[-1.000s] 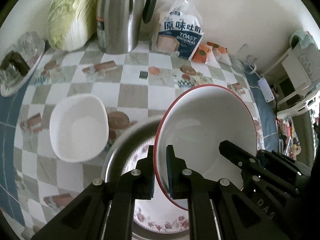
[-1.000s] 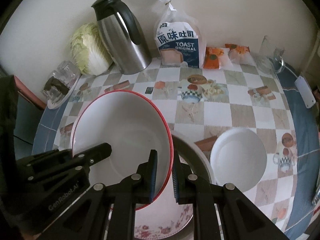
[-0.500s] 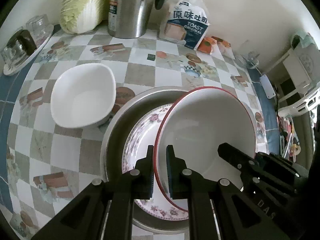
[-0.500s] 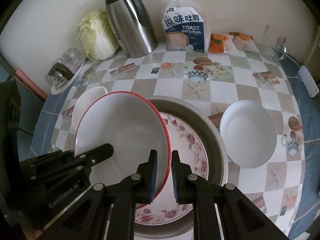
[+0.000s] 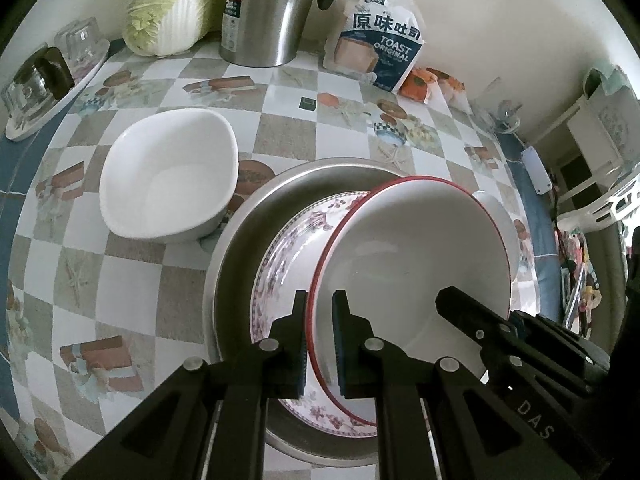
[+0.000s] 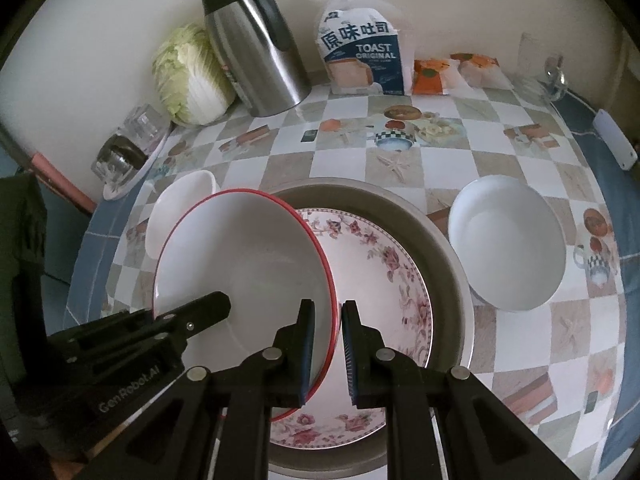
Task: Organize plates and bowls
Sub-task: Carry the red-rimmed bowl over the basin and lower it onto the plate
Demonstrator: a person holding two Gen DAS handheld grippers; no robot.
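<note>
Two hand-held grippers share one load: the left hand-held gripper (image 5: 320,340) and right hand-held gripper (image 6: 328,344) each clamp opposite rims of a red-rimmed white bowl (image 6: 240,264), centre frame, over a floral plate (image 6: 384,280) inside a metal basin (image 6: 448,264) on the checked tabletop (image 6: 440,160).

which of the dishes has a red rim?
The red-rimmed plate, held in both claws above the floral plate. Both bowls on the table are all white.
</note>
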